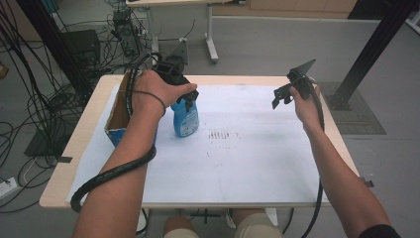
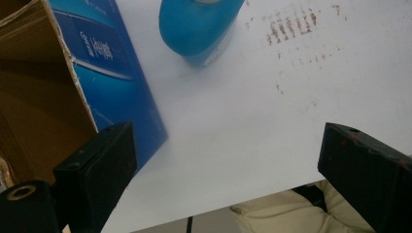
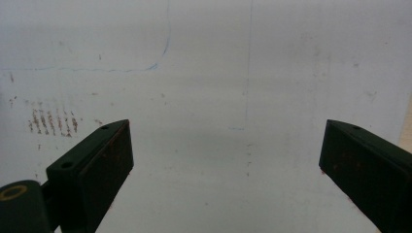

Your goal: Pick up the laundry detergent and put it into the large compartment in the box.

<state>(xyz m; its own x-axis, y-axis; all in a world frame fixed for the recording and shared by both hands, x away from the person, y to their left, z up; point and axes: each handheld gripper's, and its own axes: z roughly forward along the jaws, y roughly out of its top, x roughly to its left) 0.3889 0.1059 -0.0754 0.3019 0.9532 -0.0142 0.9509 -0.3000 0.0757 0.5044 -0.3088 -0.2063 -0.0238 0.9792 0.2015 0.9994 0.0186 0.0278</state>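
Since the blue bottle (image 1: 186,117) stands upright on the white table (image 1: 257,158) just beside the open box (image 1: 118,115), the left gripper (image 1: 184,90), wide apart above it and holding nothing, should come straight down around its top before squeezing, while the right gripper (image 1: 283,95) waits, wide apart too.

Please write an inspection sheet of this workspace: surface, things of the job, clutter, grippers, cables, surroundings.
Surface: white sheet on a wooden table, with reddish-brown marks.
Job's things: blue bottle upright; open blue box beside it.
Clutter: nothing seen.
Grippers: left gripper open above the bottle; right gripper open over bare sheet.
Cables: one trails from each gripper; the left one crosses the table edge.
Surroundings: cable tangle on the floor, black posts.
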